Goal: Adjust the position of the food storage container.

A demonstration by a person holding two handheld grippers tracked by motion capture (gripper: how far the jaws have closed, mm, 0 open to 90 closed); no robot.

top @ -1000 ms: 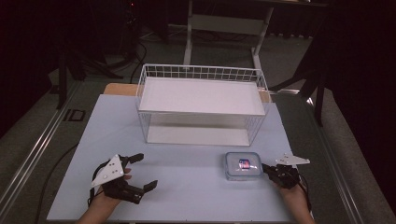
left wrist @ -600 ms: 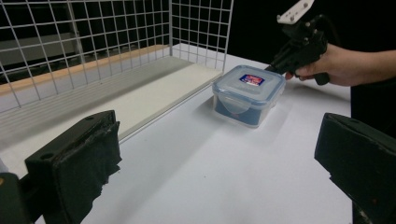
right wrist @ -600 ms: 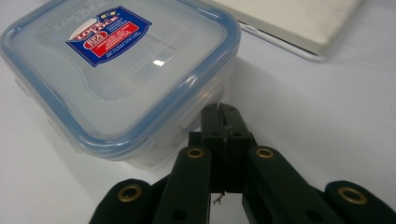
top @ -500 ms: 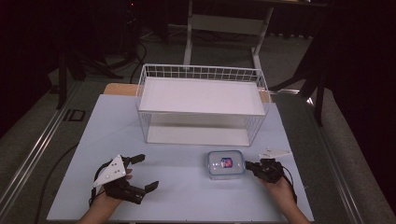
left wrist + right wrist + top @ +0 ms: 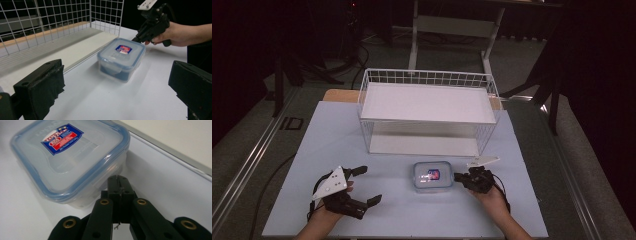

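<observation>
Box [image 5: 432, 176] shows its label from above; right gripper [image 5: 117, 180], jaws together, touches its side; left gripper [image 5: 364, 186] gapes wide.

Your pale tabletop [image 5: 302, 165] carries a white wire basket [image 5: 427, 112] at the far side and a blue-lidded plastic container [image 5: 433, 176] nearer you.

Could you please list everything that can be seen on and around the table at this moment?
Food box: one, clear with a blue-rimmed lid and a red and blue label, on the table's near middle.
Wire basket: one, white, at the far middle.
Table: one, pale blue top.
Desk frame: one, white, behind the table.
Left gripper: one, black, open, near left.
Right gripper: one, black, shut, tips against the box's right side.
</observation>
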